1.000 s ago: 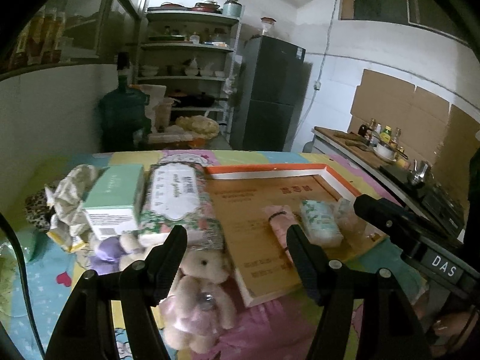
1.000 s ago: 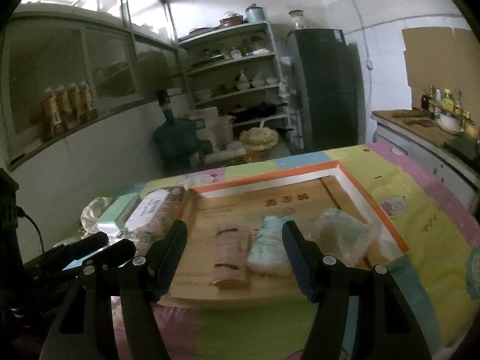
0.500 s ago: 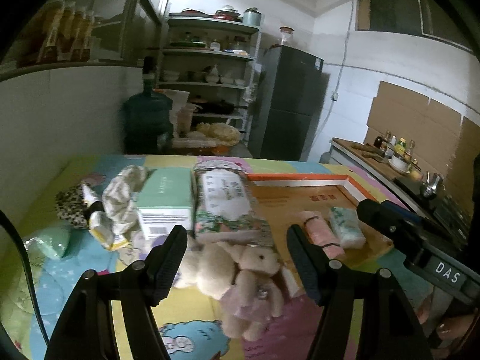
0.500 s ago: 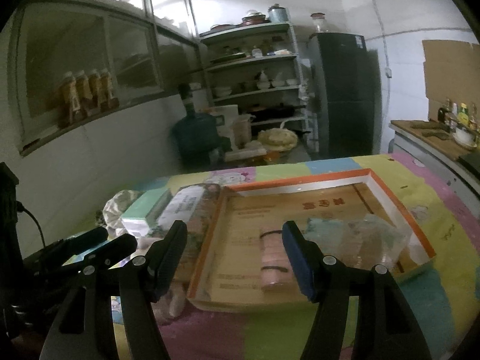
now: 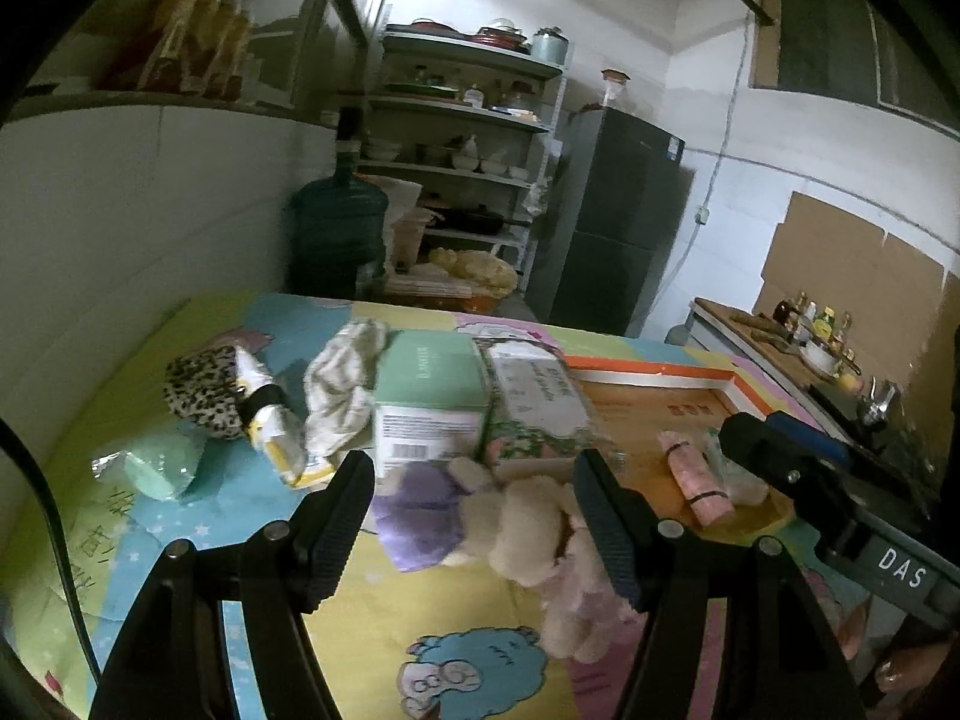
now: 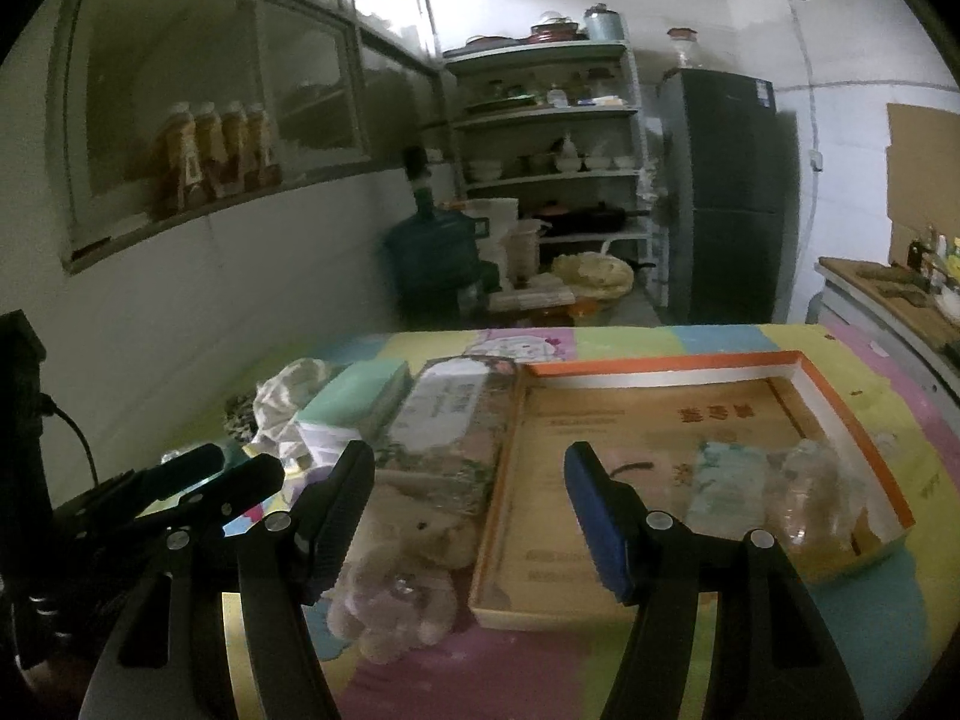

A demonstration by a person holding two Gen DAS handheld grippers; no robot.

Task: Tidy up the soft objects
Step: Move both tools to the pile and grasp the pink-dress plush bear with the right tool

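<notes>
A cream and pink plush bunny (image 5: 540, 540) lies on the colourful mat between the fingers of my open left gripper (image 5: 474, 498); it also shows in the right wrist view (image 6: 408, 564). My right gripper (image 6: 468, 498) is open and empty, above the bunny and the left edge of the orange-rimmed cardboard tray (image 6: 840, 384). The tray holds a pink rolled cloth (image 5: 696, 480), a light green packet (image 6: 726, 474) and a clear bag (image 6: 810, 492). A purple soft item (image 5: 420, 510) lies beside the bunny.
A mint green box (image 5: 426, 396) and a floral wipes pack (image 5: 534, 402) lie left of the tray. A crumpled cloth (image 5: 342, 390), a leopard-print item (image 5: 204, 396) and a green pouch (image 5: 162, 462) lie further left. Shelves, a water jug and a fridge stand behind.
Both grippers have swung to the left: the tray has slid right in view and the bunny now sits between the left gripper's fingers. Both stay open.
</notes>
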